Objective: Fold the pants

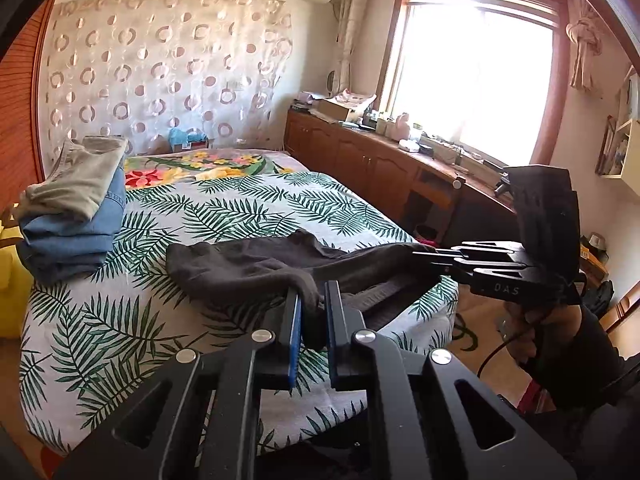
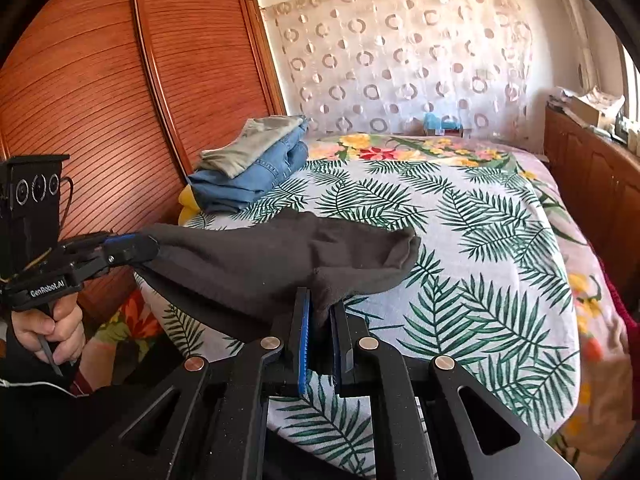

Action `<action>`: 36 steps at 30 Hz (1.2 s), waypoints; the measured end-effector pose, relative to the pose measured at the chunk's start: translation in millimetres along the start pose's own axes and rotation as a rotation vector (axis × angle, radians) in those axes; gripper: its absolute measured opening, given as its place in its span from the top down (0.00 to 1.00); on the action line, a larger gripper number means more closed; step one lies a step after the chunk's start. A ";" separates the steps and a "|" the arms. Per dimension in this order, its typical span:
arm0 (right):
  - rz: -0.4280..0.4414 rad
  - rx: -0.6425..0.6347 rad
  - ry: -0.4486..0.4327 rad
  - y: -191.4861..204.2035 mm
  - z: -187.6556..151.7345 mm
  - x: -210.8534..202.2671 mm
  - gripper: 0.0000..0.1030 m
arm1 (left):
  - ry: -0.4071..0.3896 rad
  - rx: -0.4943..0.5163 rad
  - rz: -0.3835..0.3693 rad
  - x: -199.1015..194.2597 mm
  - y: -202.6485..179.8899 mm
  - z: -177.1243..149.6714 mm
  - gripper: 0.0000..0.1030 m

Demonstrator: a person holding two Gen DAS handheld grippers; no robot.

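Both grippers, left gripper [image 1: 312, 304] and right gripper [image 2: 320, 312], clamp dark pants [image 2: 280, 256] at the bed's [image 2: 480, 240] near edge; mid-fold; next, carry the held edge across evenly.

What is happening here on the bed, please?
A person is folding dark grey pants on a bed with a leaf-print cover. The left gripper and the right gripper are each shut on the near edge of the cloth, holding it above the cover. Folded grey and blue clothes already lie stacked at the far side.
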State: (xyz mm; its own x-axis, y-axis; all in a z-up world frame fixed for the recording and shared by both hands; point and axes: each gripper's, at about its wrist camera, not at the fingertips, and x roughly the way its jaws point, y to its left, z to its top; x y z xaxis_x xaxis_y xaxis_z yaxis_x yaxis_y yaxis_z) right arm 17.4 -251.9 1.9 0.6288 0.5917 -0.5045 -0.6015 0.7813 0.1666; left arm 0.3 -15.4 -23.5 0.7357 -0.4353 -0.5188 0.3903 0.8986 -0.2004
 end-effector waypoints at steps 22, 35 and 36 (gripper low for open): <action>-0.040 0.047 0.009 -20.6 44.4 92.4 0.92 | -0.005 -0.034 0.091 66.8 50.5 34.7 0.89; -0.061 0.054 0.075 -27.7 54.4 141.8 0.92 | 0.039 -0.047 0.137 91.1 63.3 29.7 0.89; -0.060 0.056 0.078 -28.8 54.6 143.7 0.92 | 0.042 -0.048 0.139 92.2 64.3 28.7 0.89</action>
State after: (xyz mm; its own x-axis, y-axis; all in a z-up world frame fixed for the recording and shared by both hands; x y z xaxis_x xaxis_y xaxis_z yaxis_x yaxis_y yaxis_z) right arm 151.9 -178.5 -29.1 0.6214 0.5280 -0.5788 -0.5340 0.8261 0.1803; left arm 109.0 0.6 -60.4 0.7566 -0.3045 -0.5786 0.2586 0.9521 -0.1630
